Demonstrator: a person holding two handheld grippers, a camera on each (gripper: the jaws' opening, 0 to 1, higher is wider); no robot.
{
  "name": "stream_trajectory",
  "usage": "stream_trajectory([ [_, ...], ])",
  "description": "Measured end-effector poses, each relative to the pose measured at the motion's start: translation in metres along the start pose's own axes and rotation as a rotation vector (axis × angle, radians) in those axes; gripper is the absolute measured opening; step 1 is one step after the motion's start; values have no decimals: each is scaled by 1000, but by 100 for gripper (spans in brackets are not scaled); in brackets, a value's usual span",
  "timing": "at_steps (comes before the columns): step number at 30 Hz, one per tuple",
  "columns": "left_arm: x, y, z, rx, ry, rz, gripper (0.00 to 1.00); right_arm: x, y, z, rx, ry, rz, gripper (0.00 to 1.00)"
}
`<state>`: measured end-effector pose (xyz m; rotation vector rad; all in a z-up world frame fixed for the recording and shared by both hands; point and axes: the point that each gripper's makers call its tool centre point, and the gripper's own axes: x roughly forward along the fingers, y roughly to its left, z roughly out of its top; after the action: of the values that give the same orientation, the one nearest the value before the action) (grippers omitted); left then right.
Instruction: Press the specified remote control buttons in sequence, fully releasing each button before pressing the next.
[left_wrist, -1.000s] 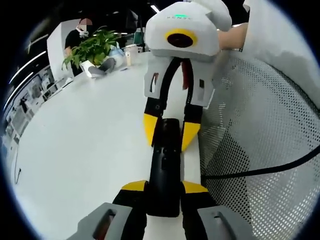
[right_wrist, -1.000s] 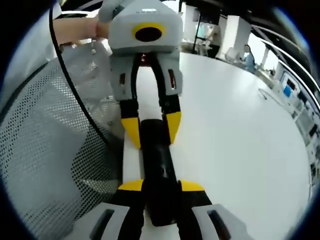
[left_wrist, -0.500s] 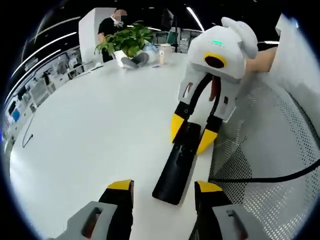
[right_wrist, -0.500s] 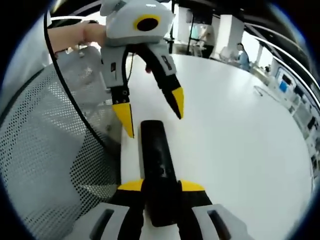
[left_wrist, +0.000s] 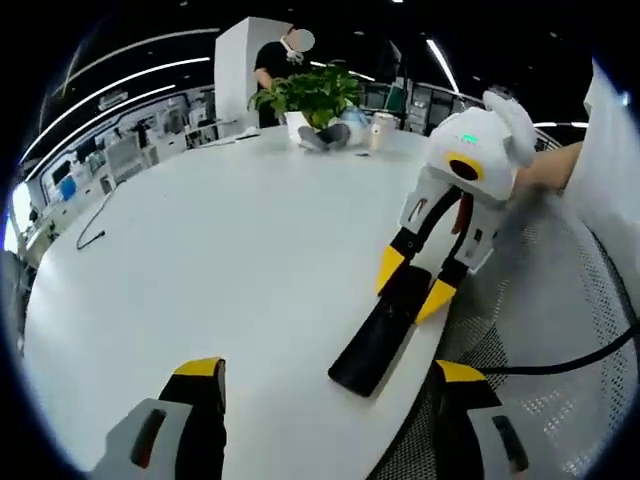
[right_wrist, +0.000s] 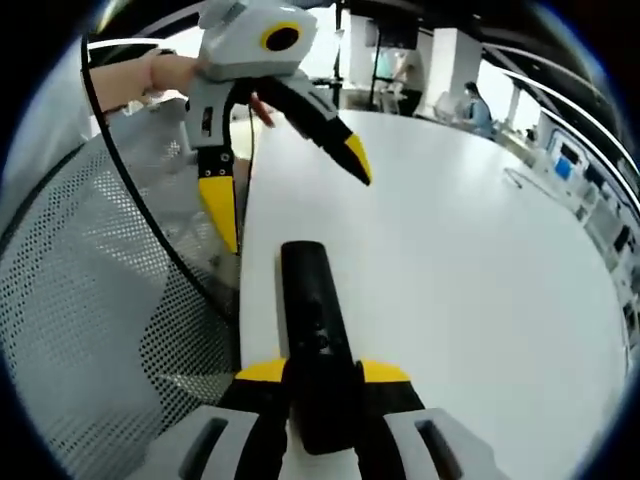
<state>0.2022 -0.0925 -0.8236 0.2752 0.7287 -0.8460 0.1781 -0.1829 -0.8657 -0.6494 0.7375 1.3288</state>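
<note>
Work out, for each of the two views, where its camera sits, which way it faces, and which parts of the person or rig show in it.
Left gripper view: rides the open left gripper, facing the right gripper shut on the black remote; a forearm shows.
Right gripper view: rides the right gripper, looking along the remote at the open left gripper; a hand shows.
Shared: remote, white table, both grippers.

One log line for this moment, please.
right claw: shut on remote | left claw: open, off remote | remote end on table
</note>
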Motion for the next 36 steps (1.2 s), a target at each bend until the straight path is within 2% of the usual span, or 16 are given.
stream_trajectory([
  [3,-8,9,6,-31,-59,57,100,0,0,1,-1,-5,-2,22],
  [7,-22,23,18,-95,-146,125,100,0,0,1,-1,-8,-4,22],
  [8,-27,30,20,-105,-166,159,100,0,0,1,0,-8,-4,22],
  [10,-35,37,25,-97,-197,203,100,1,0,1,1,-8,-4,22],
  [12,-46,45,36,-114,-283,256,100,0,0,2,1,-9,-6,22],
  [15,-66,57,50,-184,-420,316,100,1,-1,2,4,-12,-8,22],
  [18,-83,64,56,-221,-512,360,100,1,-1,2,6,-14,-10,22],
  [23,-92,66,50,-295,-541,389,100,2,-1,3,6,-16,-10,22],
  [26,-100,64,55,-394,-639,364,100,2,-1,3,8,-19,-11,22],
  [28,-104,60,59,-431,-688,338,100,2,-1,3,11,-18,-12,22],
  [30,-108,60,62,-393,-707,347,100,2,-1,3,11,-19,-13,22],
  [32,-114,65,67,-336,-744,382,100,2,-1,3,12,-20,-13,22],
  [33,-115,66,66,-339,-734,386,100,2,-1,3,11,-21,-13,22],
  [34,-121,69,69,-334,-765,403,100,2,-1,3,16,-25,-14,22],
  [36,-124,68,67,-326,-771,414,100,2,-1,3,19,-30,-17,22],
])
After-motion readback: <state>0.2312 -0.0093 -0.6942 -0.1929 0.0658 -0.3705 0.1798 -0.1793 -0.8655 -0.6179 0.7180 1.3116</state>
